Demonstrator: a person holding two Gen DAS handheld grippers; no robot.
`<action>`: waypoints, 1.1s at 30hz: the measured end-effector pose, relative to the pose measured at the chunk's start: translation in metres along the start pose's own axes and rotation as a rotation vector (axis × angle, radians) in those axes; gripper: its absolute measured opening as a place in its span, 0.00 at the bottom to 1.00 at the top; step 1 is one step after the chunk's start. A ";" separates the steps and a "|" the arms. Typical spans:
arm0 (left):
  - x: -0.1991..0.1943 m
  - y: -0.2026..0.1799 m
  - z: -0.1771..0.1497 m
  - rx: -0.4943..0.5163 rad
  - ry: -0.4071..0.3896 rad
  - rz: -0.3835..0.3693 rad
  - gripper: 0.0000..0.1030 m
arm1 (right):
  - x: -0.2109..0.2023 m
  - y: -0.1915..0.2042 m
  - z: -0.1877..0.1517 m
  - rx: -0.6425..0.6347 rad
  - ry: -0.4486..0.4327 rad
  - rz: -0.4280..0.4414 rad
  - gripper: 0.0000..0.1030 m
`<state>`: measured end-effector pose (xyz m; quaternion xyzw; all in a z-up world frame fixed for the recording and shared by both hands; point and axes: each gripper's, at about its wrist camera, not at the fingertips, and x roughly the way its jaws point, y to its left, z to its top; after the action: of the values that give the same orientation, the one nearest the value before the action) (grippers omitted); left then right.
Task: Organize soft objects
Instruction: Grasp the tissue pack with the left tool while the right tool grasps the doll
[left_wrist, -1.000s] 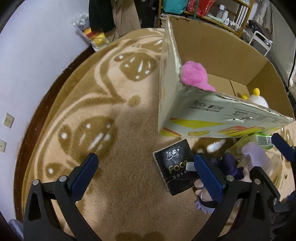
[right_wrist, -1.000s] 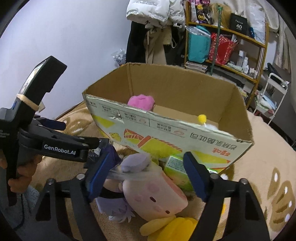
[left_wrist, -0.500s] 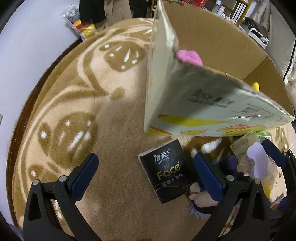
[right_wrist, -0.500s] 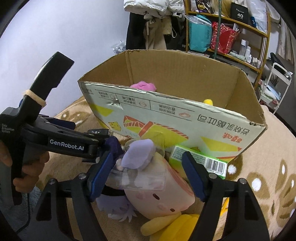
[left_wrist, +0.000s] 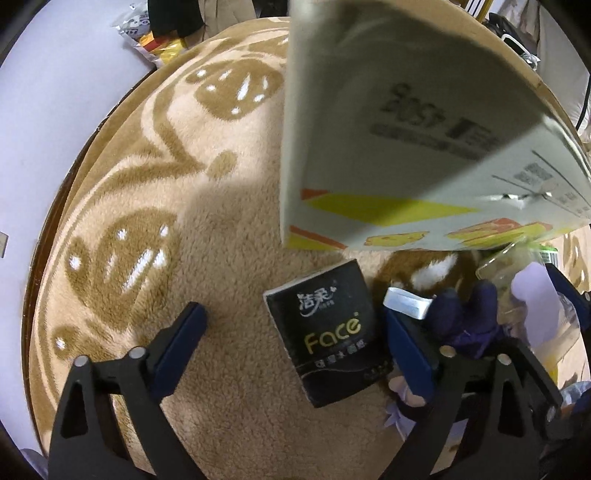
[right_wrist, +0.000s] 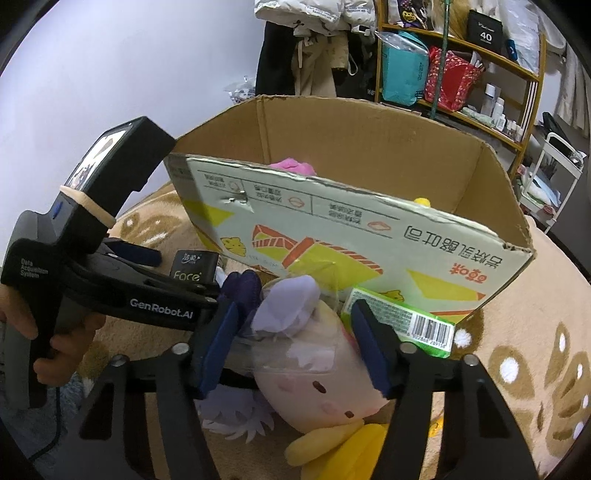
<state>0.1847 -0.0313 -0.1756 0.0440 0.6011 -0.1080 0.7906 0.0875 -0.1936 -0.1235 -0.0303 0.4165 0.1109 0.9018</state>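
The left hand-held gripper (left_wrist: 291, 332) hovers low over the beige patterned carpet (left_wrist: 155, 206), its blue-padded fingers (left_wrist: 179, 341) spread wide apart with nothing between them but a black pack of Face tissues (left_wrist: 327, 332) lying flat on the pile. That pack sits just in front of the near corner of the cardboard box (left_wrist: 399, 129), closer to the gripper's right finger than to its left. Beside the pack, to the right, a dark purple plush (left_wrist: 465, 314) rests against the box's foot.

From the right wrist view, the right hand-held gripper (right_wrist: 295, 347) is also open, its two blue fingers (right_wrist: 218, 343) straddling a pink plush doll (right_wrist: 325, 384) that lies on the carpet in a clear plastic wrap, with a lavender ear or hood (right_wrist: 288, 306) sticking up between them. Whether the pads touch the doll cannot be told. A yellow plush limb (right_wrist: 325, 441) pokes out below the doll, and pale purple fringe (right_wrist: 236, 417) shows at its left. A green packet with a barcode (right_wrist: 402, 321) leans against the box's printed front wall just behind the right finger.

The box (right_wrist: 351, 229) stands upright on the carpet with its top open; a pink plush (right_wrist: 293, 166) and a small yellow pompom (right_wrist: 423, 202) peek over its front edge from inside. The left device (right_wrist: 88, 236) is held by a hand (right_wrist: 62, 347) at the left of this view. Behind, a wooden shelf (right_wrist: 480, 66) holds bags and bottles
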 end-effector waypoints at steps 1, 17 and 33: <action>0.000 -0.002 -0.002 0.005 -0.003 0.003 0.85 | 0.000 0.002 -0.001 -0.003 0.000 -0.001 0.63; -0.017 0.004 -0.014 -0.030 -0.031 -0.005 0.44 | -0.002 -0.001 -0.003 0.028 0.002 0.034 0.49; -0.071 0.019 -0.038 -0.079 -0.155 0.006 0.44 | -0.010 -0.011 -0.005 0.078 -0.011 0.039 0.43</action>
<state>0.1349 0.0035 -0.1191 0.0060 0.5418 -0.0848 0.8362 0.0800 -0.2065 -0.1194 0.0138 0.4162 0.1125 0.9022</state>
